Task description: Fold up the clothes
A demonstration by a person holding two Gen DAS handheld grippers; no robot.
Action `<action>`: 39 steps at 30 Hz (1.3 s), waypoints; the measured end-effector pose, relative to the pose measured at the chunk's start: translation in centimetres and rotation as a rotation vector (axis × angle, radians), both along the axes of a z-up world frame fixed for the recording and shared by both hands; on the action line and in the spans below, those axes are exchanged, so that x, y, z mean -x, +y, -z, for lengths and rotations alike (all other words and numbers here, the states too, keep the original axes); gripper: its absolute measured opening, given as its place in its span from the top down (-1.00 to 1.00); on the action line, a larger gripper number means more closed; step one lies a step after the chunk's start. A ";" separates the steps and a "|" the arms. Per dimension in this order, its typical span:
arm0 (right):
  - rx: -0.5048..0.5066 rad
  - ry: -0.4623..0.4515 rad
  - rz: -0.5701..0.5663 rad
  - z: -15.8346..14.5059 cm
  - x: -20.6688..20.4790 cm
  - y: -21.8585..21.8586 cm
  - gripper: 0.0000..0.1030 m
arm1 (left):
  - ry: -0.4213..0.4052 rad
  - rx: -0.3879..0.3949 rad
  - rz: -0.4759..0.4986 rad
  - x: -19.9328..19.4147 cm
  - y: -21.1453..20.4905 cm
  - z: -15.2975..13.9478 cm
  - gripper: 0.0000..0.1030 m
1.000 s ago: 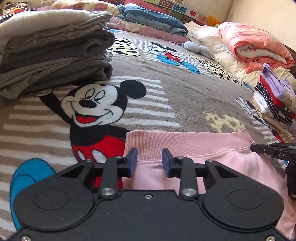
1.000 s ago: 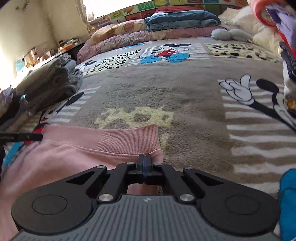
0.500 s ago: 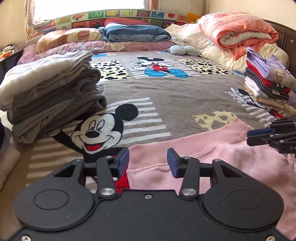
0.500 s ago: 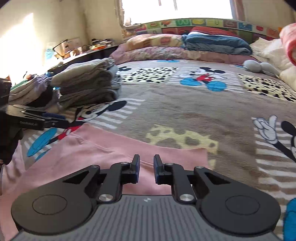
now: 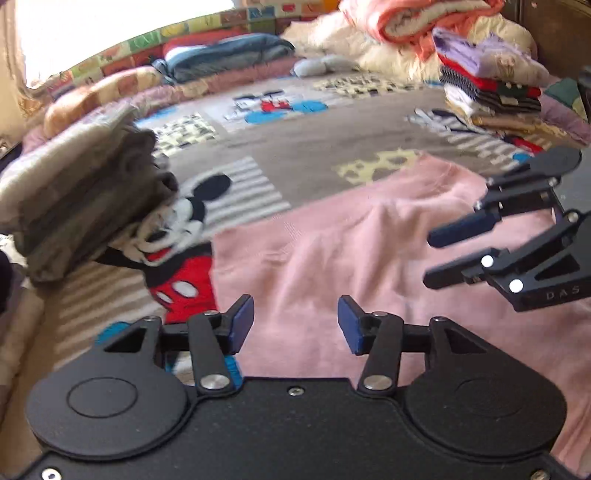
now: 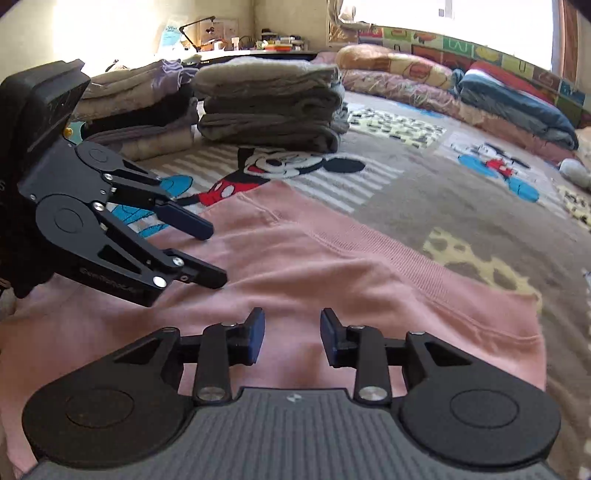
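Observation:
A pink garment lies flat on the Mickey Mouse bedspread, its ribbed hem toward the far side. My left gripper hovers over the garment's left part, its jaws opening with nothing between the blue pads. My right gripper hovers over the pink garment nearer its right corner, jaws also opening and empty. Each gripper shows in the other's view: the right gripper at the right edge, the left gripper at the left, both just above the cloth.
A folded grey stack sits on the bed left of the garment, with a second pile behind it. A colourful folded stack and an orange blanket lie at the far right. Pillows line the headboard.
The right gripper went from shut on the pink hem corner to open and let it go. The left jaws widened. Both grippers drew back over the garment and rolled, coming closer together.

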State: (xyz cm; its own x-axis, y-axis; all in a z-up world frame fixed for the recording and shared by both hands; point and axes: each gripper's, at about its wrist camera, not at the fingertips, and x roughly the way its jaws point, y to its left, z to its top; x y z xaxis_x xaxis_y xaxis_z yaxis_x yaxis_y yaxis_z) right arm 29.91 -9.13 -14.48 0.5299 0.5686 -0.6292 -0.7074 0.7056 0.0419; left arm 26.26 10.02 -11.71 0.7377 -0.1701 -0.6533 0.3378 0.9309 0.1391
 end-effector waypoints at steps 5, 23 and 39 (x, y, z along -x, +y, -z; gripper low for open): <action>-0.051 -0.037 -0.072 -1.2 5.4 0.0 0.34 | -0.100 -0.068 -0.162 6.5 2.0 -2.6 0.05; -0.020 -0.081 -0.148 1.2 19.4 3.8 0.48 | -0.068 -0.003 -0.213 18.0 -0.1 6.0 0.32; -0.062 -0.204 -0.111 0.2 21.9 5.6 0.49 | -0.086 0.732 -0.791 18.3 16.2 4.5 0.21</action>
State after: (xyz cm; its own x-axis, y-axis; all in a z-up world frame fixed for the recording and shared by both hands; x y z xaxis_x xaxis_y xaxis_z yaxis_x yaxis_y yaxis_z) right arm 8.04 -3.53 -14.66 0.5745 0.6648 -0.4775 -0.7788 0.6234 -0.0692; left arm 7.97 26.24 -16.22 0.8483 0.0467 -0.5274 -0.3801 0.7471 -0.5453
